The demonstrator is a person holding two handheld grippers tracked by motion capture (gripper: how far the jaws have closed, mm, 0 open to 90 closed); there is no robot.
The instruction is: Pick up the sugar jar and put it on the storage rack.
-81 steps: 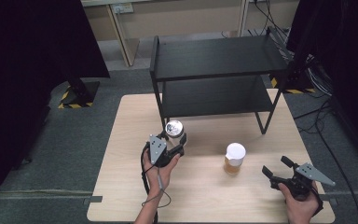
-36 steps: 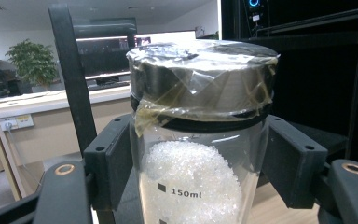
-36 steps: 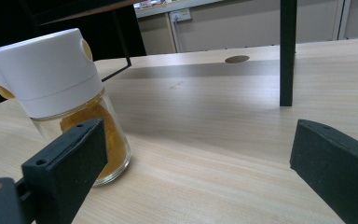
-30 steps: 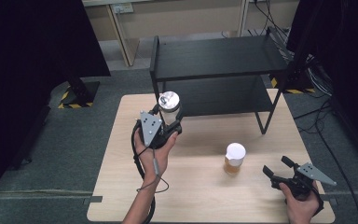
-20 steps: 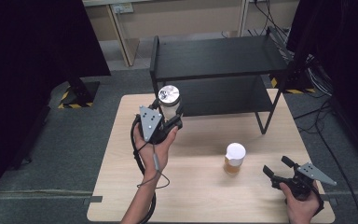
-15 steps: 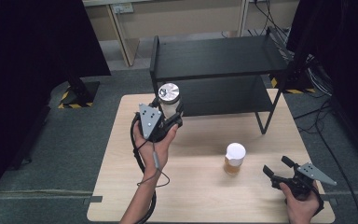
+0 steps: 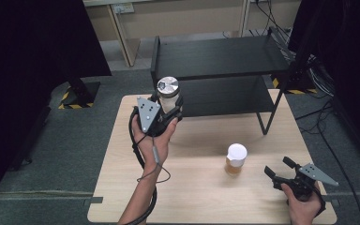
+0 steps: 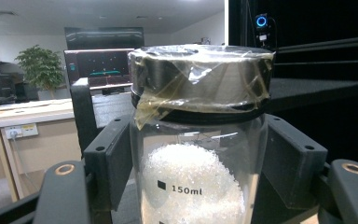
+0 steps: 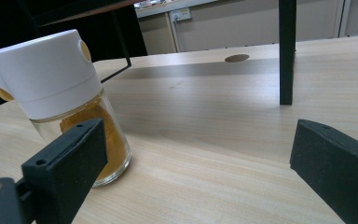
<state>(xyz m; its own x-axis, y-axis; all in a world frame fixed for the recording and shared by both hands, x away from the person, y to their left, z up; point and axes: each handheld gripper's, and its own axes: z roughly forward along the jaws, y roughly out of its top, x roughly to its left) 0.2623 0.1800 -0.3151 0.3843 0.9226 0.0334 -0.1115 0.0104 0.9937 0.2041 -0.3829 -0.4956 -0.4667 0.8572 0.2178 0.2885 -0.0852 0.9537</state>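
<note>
My left gripper (image 7: 168, 107) is shut on a glass jar (image 7: 168, 93) with a taped silver lid, held up in the air in front of the black shelf's (image 7: 220, 58) left post. In the left gripper view the jar (image 8: 199, 154) stands upright between both pads, holds white granules and bears a 150ml mark. My right gripper (image 7: 277, 170) rests low at the table's front right, open with nothing between its jaws. A white-capped jar of orange powder (image 7: 236, 159) stands on the table just left of it, also seen as the powder jar (image 9: 63, 98) in the right gripper view.
The two-tier black shelf stands at the back of the wooden table (image 7: 201, 197); one leg (image 9: 286, 51) comes down ahead of my right gripper. Grey floor surrounds the table, and a dark curtain (image 7: 33, 56) hangs at the left.
My left gripper has lifted the granule jar from the table up and back toward the shelf's left post. The right gripper and the powder jar have stayed put.
</note>
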